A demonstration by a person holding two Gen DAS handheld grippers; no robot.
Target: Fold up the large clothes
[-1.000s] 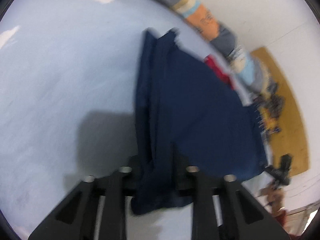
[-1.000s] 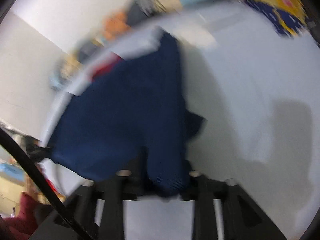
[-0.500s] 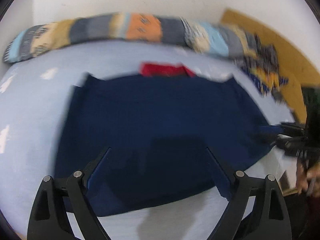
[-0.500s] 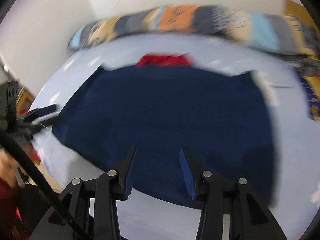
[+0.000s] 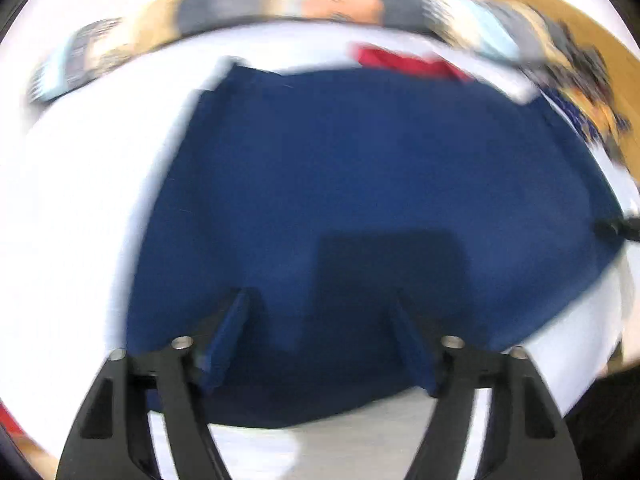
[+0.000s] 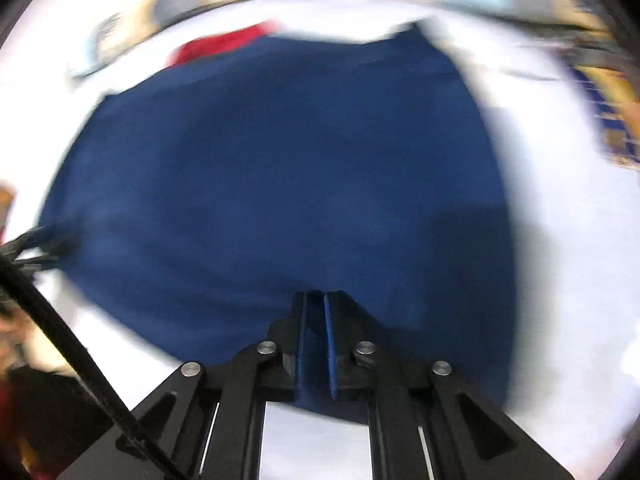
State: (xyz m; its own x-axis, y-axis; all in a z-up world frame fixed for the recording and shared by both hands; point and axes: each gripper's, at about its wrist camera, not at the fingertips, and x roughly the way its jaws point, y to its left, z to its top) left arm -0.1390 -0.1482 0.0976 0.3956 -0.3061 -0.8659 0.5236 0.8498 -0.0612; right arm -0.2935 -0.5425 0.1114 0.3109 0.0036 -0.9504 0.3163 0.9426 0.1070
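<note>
1. The garment (image 5: 360, 184) is navy, one plain colour with no print showing, and it lies spread flat on the white bed (image 5: 80, 200), filling the middle of both views.
2. In the left wrist view its outline is roughly a broad panel, with a straight far edge at 12 o'clock and a squared corner at 11 o'clock; the near hem curves along 6 o'clock.
3. A strip of red cloth (image 5: 412, 62) shows just past the far edge, at 1 o'clock; whether it is part of the garment cannot be told through the blur.
4. A patterned bolster (image 5: 280, 4) runs along the bed's far side, from 10 to 2 o'clock.
5. The left gripper (image 5: 320, 332) has its fingers spread well apart over the near hem, holding nothing.
6. The right gripper (image 6: 316, 332) has its fingers nearly together at 6 o'clock over the garment's near edge; whether cloth is pinched between them cannot be told.
</note>
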